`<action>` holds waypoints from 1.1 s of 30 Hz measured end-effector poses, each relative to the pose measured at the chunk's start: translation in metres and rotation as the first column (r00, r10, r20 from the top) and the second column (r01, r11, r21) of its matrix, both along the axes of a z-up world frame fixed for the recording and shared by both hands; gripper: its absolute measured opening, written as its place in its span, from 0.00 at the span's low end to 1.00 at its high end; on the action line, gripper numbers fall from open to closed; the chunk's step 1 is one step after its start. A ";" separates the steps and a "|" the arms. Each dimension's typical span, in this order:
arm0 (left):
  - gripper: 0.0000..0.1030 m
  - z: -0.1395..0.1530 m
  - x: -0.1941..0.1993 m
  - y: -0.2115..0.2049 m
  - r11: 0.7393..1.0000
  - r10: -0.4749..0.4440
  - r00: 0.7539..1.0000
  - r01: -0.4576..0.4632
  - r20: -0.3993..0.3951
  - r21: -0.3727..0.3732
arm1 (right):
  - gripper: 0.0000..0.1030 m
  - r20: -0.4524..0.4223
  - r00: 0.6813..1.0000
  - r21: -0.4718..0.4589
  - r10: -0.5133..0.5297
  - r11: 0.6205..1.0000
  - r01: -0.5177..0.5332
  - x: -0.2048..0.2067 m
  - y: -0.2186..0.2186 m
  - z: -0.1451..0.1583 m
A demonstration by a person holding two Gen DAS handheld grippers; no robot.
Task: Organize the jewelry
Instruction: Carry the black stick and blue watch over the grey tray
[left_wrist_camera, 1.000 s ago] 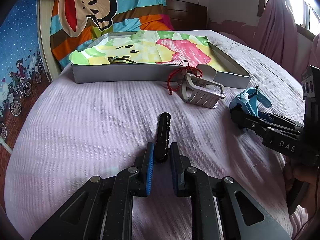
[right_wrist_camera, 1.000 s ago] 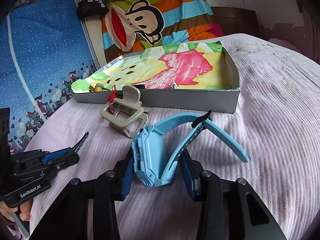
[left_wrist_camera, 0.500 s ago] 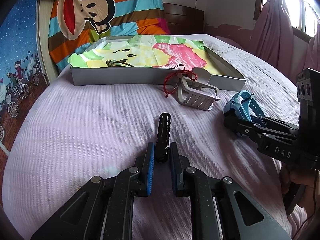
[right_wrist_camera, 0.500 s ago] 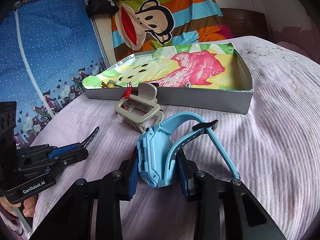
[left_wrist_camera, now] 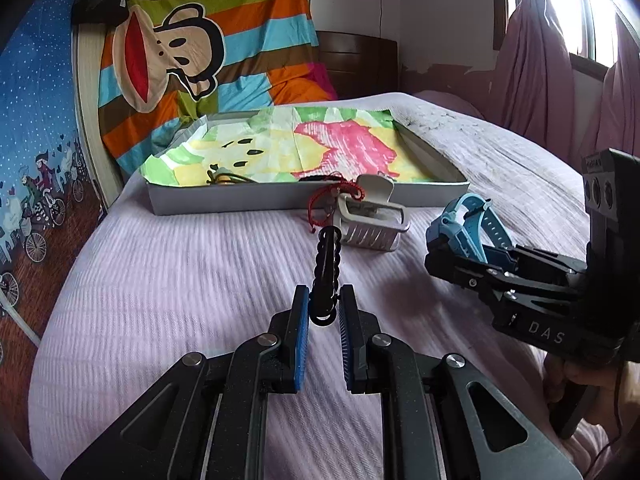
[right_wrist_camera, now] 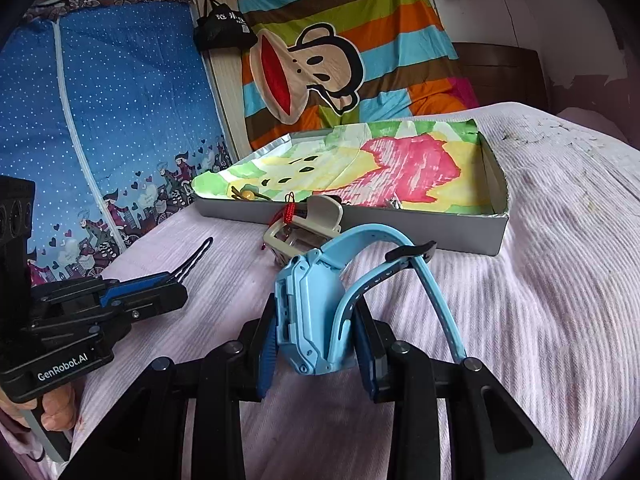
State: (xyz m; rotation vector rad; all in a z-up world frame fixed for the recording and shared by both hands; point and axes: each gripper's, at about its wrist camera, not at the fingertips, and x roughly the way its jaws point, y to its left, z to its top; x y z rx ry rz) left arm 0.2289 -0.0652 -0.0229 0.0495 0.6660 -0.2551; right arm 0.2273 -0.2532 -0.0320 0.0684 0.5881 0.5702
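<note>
My left fingers [left_wrist_camera: 323, 312] are pinching the black wavy hair clip [left_wrist_camera: 327, 268], light and stiff; my right fingers [right_wrist_camera: 318, 336] are clamping the light-blue rubbery watch [right_wrist_camera: 310, 316] by its rigid case.

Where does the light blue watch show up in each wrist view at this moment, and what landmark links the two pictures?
Left wrist view: the light blue watch sits right of centre, clamped in the right gripper on the bed.
Right wrist view: the watch fills the lower centre, between that gripper's blue pads, its strap arching right.
Shared landmark: the grey hair claw clip, just in front of the shallow box.
</note>
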 end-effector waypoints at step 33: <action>0.11 0.033 0.158 0.009 0.988 0.139 0.988 -0.143 -0.066 -0.061 | 0.31 0.057 0.984 0.051 -0.171 0.984 0.169 0.118 -0.024 0.032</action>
